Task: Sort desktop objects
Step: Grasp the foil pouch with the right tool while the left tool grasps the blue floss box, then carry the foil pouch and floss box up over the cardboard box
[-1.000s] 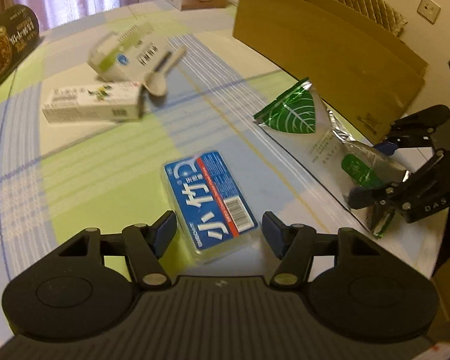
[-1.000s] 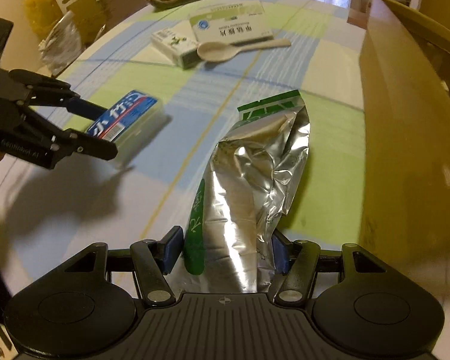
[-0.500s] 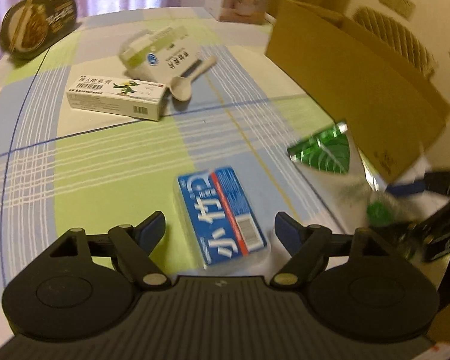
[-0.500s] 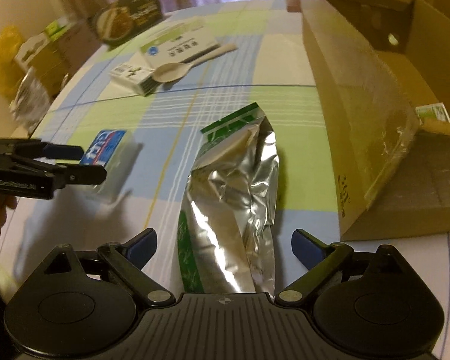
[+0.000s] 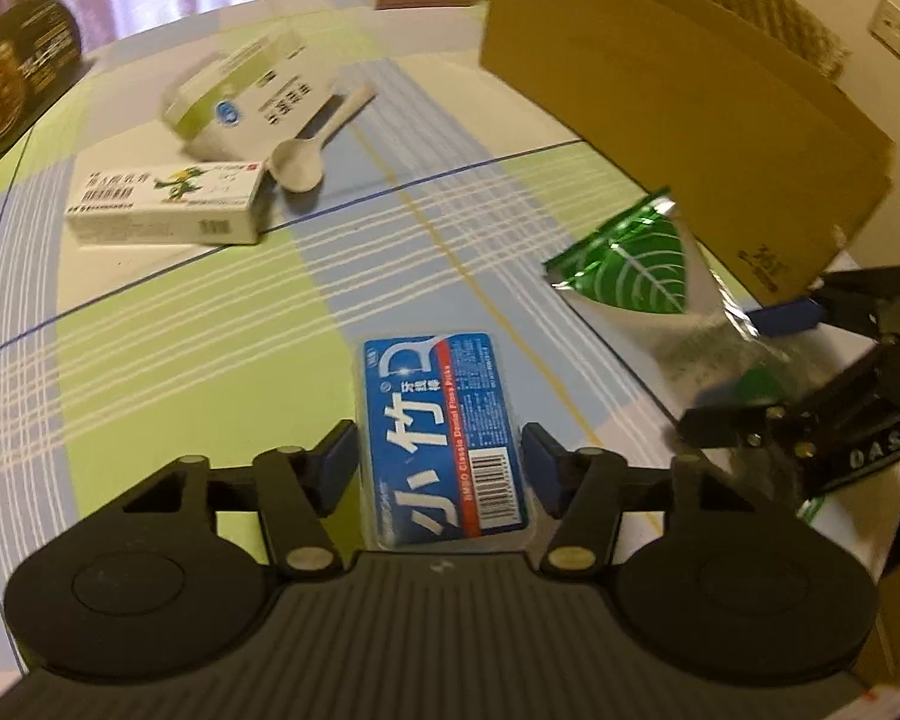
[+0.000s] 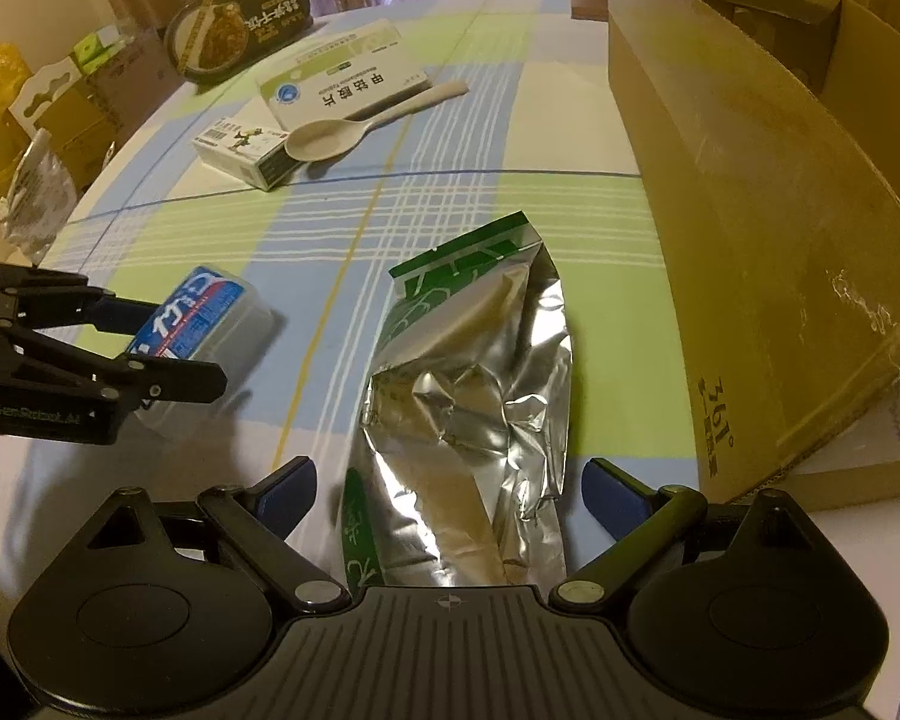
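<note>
tbl [image 6: 570, 138] w/ plaid cloth carrying: blue floss box [image 5: 444, 432] | foil pouch [image 6: 480, 420] | cardboard box [image 6: 750, 228] | spoon [image 6: 354, 126] | 2 med boxes [image 6: 342, 90] | food bowl [image 6: 237, 18]

"小竹" on blue floss-pick box [image 5: 444, 432], "361°" on cardboard box [image 6: 720, 408], "GenRobot.AI" on left gripper [image 6: 177, 354]

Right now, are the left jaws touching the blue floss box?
Cannot tell. In the left wrist view the left gripper straddles the blue floss box, its pads sitting right at the box's sides, but blur hides any gap or contact.
</note>
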